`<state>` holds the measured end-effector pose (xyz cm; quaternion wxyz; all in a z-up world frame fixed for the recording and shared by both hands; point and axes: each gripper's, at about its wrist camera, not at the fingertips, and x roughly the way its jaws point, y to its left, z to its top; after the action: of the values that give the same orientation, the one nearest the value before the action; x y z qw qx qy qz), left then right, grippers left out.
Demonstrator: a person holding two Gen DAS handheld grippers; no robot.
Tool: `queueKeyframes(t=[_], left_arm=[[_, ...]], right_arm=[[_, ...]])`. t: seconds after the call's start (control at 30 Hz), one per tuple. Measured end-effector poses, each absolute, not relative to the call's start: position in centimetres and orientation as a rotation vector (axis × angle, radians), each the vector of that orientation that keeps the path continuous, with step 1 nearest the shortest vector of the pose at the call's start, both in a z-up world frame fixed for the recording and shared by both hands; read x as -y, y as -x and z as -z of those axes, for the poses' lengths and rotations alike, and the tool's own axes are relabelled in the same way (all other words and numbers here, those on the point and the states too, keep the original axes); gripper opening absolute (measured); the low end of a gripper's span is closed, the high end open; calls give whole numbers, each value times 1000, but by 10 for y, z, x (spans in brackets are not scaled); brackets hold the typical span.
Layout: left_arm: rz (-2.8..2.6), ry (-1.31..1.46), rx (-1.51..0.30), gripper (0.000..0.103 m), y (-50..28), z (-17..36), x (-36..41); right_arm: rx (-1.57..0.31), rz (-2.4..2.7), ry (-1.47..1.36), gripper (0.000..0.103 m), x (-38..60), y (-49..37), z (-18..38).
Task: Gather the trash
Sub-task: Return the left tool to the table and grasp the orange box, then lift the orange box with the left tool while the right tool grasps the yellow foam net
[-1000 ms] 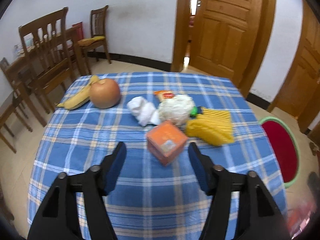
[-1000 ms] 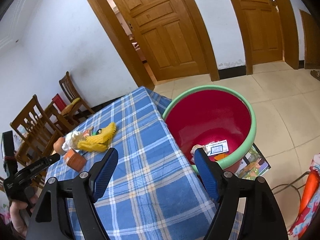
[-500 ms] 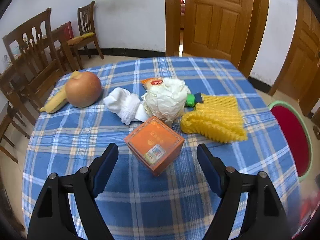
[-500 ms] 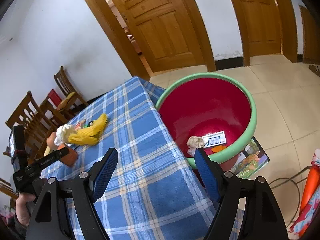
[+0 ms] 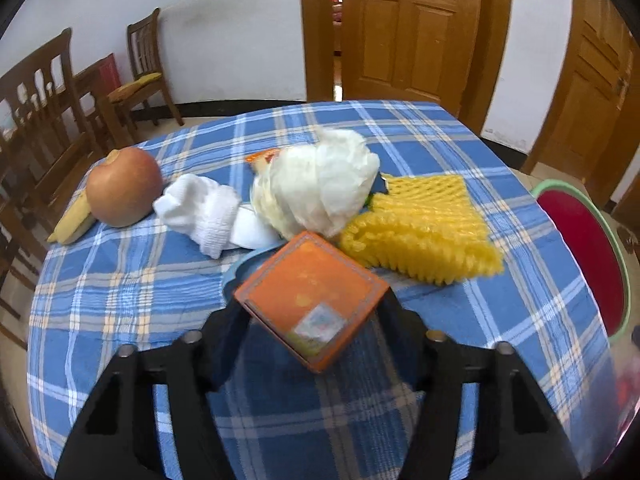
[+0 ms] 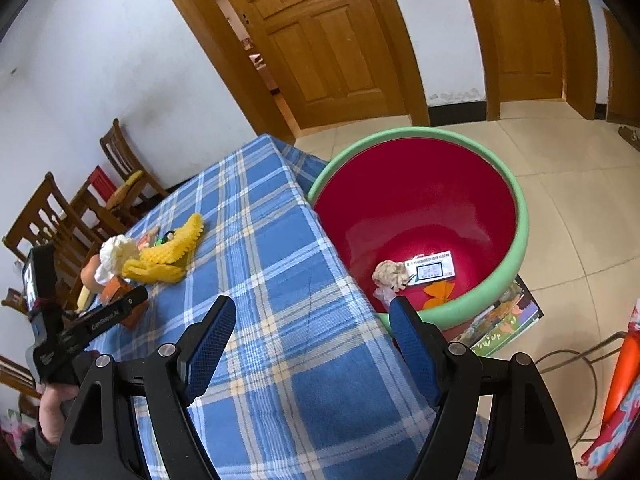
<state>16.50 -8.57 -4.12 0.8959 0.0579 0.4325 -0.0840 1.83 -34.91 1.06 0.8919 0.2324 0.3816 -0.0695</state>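
An orange box (image 5: 308, 300) sits on the blue plaid tablecloth (image 5: 120, 288), turned cornerwise between my left gripper's (image 5: 316, 312) jaws. They are closing, and the pads meet the box's left and right corners. Behind it lie a crumpled white wad (image 5: 316, 192), a yellow foam net (image 5: 424, 236) and a white cloth (image 5: 204, 212). My right gripper (image 6: 312, 308) hangs open and empty over the table edge beside the red bin with a green rim (image 6: 520, 240). From the right wrist view, the left gripper (image 6: 100, 320) is at the orange box (image 6: 120, 292).
An apple (image 5: 124, 192) and a banana (image 5: 72, 224) lie at the table's left. The bin holds a crumpled paper (image 6: 390, 274), a printed card (image 6: 430, 268) and an orange scrap. Wooden chairs (image 5: 40, 120) stand left; wooden doors (image 5: 408, 32) are behind.
My left gripper has come forward and down over the orange box, widened, then narrowed onto it. The right gripper has sunk slightly beside the bin.
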Motion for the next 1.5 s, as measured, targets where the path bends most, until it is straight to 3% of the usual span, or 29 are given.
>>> queueKeyframes(t=[0.9,1.5], left_arm=[[110,-44,-806,62,-129,-6,21],[45,27,-784,62,-134,2,-19]], right_arm=[[-803,-19,-375,80,273,-62,-28],[-869,-135,-274,77,220,-118,-4]])
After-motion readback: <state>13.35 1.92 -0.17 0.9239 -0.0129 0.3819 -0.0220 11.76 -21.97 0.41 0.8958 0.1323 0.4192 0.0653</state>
